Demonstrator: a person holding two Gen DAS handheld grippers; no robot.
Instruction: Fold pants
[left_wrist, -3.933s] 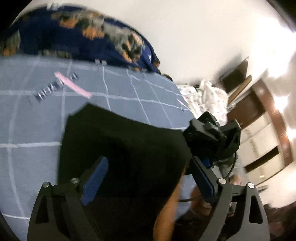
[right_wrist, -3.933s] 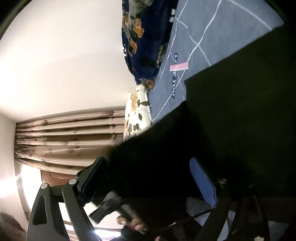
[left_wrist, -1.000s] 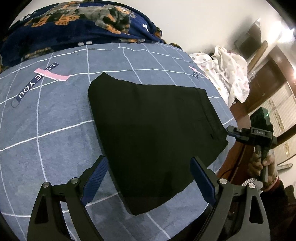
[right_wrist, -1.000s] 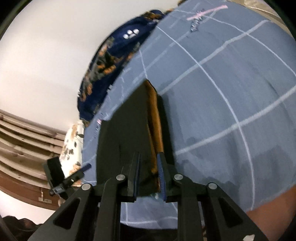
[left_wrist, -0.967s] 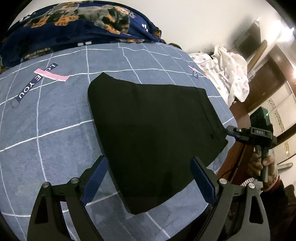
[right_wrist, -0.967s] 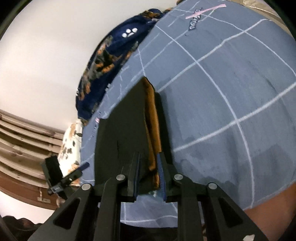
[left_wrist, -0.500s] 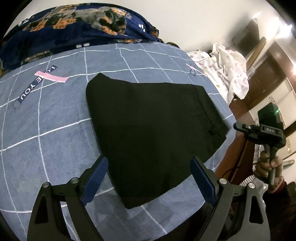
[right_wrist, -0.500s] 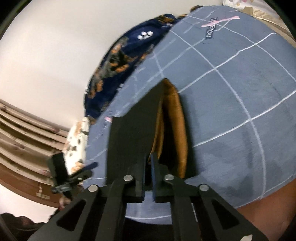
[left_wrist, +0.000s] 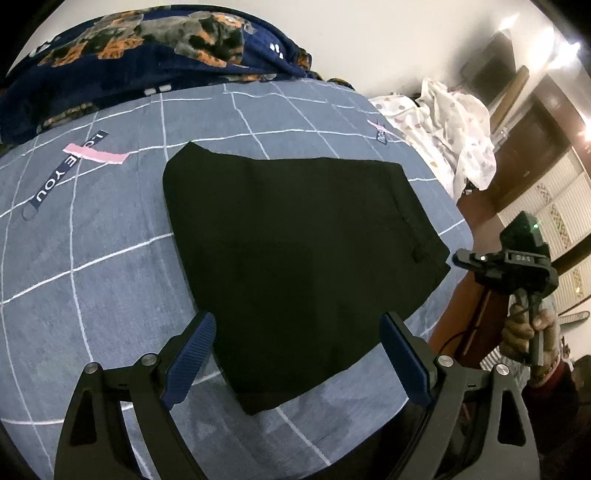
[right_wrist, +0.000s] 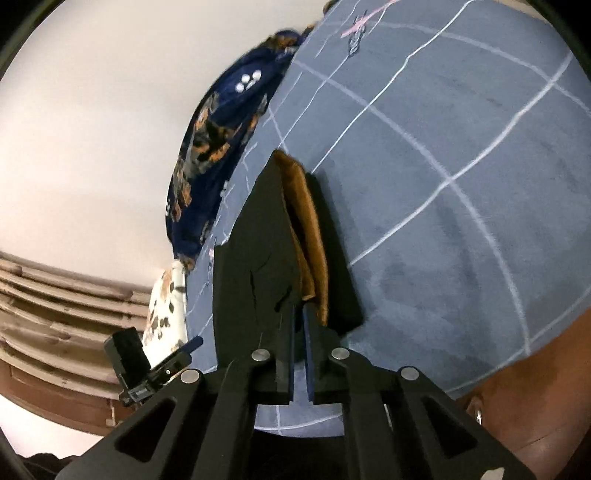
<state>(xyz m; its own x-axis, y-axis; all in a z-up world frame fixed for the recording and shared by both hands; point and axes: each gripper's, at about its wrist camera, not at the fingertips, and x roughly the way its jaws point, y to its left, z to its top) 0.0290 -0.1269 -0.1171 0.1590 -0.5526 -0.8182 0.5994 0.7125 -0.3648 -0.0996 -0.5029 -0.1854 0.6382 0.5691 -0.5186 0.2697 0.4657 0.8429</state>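
Observation:
The black pants (left_wrist: 295, 251) lie folded flat on the blue checked bed cover (left_wrist: 92, 240). My left gripper (left_wrist: 295, 354) is open and empty, just above the near edge of the pants. In the right wrist view the pants (right_wrist: 258, 251) show a brown lining (right_wrist: 308, 236) at the waist edge. My right gripper (right_wrist: 298, 314) is shut with nothing between its pads, its tips at the waist edge. The right gripper also shows in the left wrist view (left_wrist: 509, 258), off the bed's right edge.
A dark blue dog-print blanket (left_wrist: 147, 48) lies along the far side of the bed. A white dotted cloth (left_wrist: 454, 140) is heaped at the right. A wooden bed frame (right_wrist: 535, 398) runs along the edge. Curtains (right_wrist: 55, 295) hang behind.
The right gripper has closed fully and drawn back from the pants' waist edge. The left gripper has stayed open and pulled back slightly; the pants lie still.

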